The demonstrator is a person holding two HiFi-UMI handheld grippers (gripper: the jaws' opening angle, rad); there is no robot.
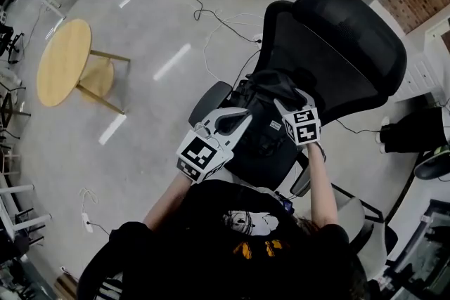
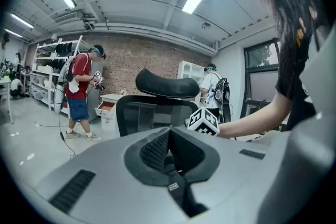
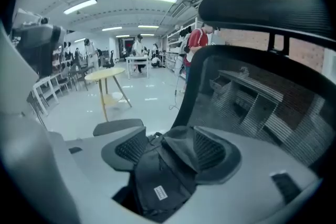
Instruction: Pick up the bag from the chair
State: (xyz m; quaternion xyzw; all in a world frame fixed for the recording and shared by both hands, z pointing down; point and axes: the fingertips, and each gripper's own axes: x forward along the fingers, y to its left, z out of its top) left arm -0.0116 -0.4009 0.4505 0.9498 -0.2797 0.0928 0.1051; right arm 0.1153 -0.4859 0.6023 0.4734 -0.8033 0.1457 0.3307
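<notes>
1. The left gripper (image 2: 169, 132), a grey two-jaw tool with a marker cube, has its ribbed pads closed tip to tip. They pinch a narrow black strip of the black fabric bag (image 1: 264, 140). Whether that strip is a strap or a fold I cannot tell.
2. The right gripper (image 3: 169, 136) has its jaws wide apart. The bag's upper part lies between them, and a flap rests against the pad at that view's right without being squeezed.
3. The bag lies in the middle of the seat of the black mesh-backed office chair (image 1: 330, 46), reaching from the seat's rear edge at the backrest toward its front edge.
4. In the head view the person's dark shirt hides the seat's front edge. In the right gripper view the gripper's own body cuts off the bag's lower end. The print on the bag's small white label is too small to read.
5. A round wooden side table (image 1: 65, 61) stands well apart from the chair. A person in a red shirt and blue shorts (image 2: 81, 89) stands beyond the chair, before a brick wall.
</notes>
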